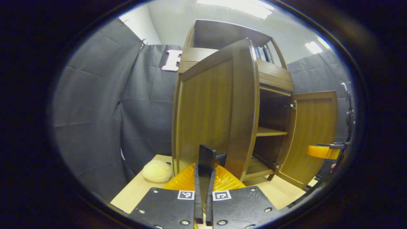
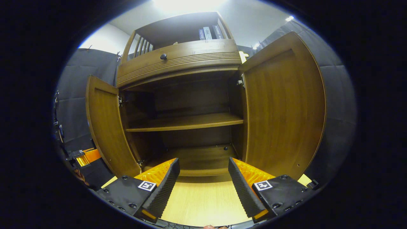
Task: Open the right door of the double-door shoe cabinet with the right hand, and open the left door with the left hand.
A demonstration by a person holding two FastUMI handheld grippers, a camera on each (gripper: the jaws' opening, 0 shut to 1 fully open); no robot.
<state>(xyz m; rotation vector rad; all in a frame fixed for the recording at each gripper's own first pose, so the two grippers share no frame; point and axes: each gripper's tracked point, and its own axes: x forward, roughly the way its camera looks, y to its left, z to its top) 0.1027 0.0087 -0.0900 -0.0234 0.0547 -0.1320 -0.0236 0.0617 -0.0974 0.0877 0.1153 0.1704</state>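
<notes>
Now, left gripper view: the left gripper [image 1: 203,178] has its jaws together, empty as far as I can tell, and the left door [image 1: 213,111] stands swung out right ahead of them, edge-on. A pale round lump [image 1: 157,170] sits on the desk [image 1: 140,190] left of the jaws. Over to the right gripper view: the right gripper [image 2: 202,181] has jaws wide apart, the right door [image 2: 283,108] stands open to their right, and bare shelves [image 2: 187,122] lie dead ahead. Both doors look open; I judge the task all but done.
</notes>
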